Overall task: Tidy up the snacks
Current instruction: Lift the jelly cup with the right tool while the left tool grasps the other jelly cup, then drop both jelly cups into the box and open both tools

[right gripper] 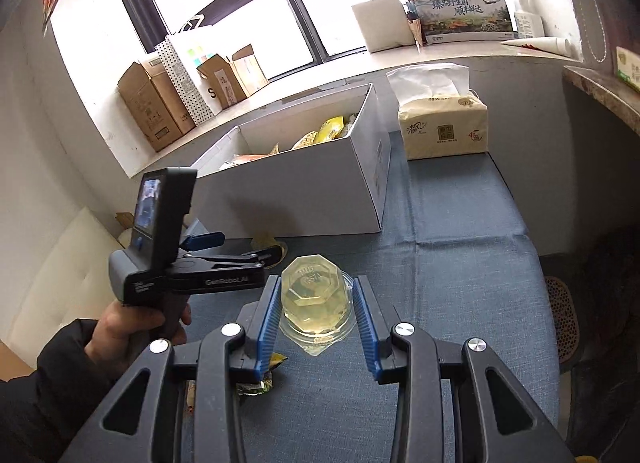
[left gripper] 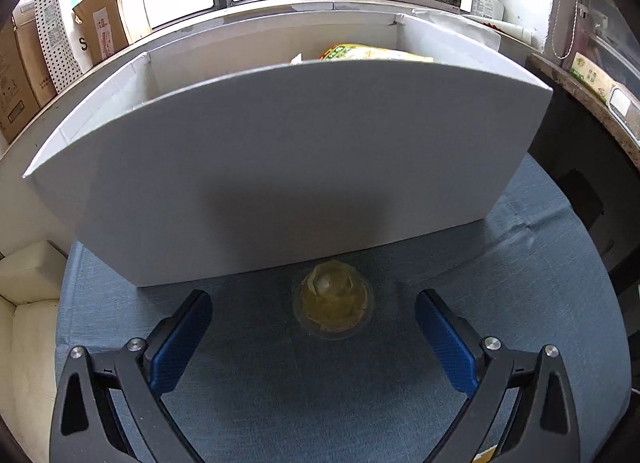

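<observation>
Jelly cup [right gripper: 316,305] between right tongs [right gripper: 316,313]

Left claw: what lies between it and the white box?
In the left wrist view, a jelly cup sits on the blue cloth between the left claw and the white box.

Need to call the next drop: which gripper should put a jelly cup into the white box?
Right. The right gripper already brackets a jelly cup, so it likely just lifts to the white box. The left gripper is open, its jelly cup ungrasped.
</observation>
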`<state>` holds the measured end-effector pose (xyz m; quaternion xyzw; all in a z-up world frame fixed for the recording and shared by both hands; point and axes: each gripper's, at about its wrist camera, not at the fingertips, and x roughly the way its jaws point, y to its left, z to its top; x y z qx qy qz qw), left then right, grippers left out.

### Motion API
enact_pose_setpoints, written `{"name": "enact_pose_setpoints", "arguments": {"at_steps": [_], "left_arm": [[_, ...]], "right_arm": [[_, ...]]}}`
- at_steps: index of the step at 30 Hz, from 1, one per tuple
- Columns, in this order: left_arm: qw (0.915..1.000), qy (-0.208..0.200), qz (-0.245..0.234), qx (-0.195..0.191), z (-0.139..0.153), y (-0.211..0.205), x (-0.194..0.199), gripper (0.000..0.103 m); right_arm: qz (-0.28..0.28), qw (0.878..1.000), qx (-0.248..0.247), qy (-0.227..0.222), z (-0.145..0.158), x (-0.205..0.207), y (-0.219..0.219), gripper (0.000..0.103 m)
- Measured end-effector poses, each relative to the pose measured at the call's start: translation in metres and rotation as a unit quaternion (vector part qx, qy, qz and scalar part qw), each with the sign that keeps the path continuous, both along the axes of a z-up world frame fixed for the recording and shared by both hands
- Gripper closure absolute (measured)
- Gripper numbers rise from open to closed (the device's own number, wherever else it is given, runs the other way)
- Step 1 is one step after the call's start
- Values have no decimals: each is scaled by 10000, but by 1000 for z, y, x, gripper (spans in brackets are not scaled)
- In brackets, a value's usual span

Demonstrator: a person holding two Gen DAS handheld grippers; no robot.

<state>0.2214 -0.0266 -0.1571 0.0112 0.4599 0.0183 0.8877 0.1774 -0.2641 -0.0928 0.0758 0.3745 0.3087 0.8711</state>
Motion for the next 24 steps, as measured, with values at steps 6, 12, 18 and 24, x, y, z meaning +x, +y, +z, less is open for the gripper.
{"name": "enact_pose_setpoints", "arguments": {"at_steps": [6,12,18,24], "left_arm": [[9995,86,-36,-311,-8,7,1,60],[9987,-55,19,-499,0,17,-16,61],[9960,-538,-24,-707,44,29,-67,61],[9901,-1128,51,-833,109,45,-109,61]], "right_arm": [[5,9999,-18,105,-9,-1,-1,64],[95,9998,2,156,-13,-5,4,64],[185,9996,56,196,-11,-6,10,64],[400,9992,75,-18,11,-5,30,64]]}}
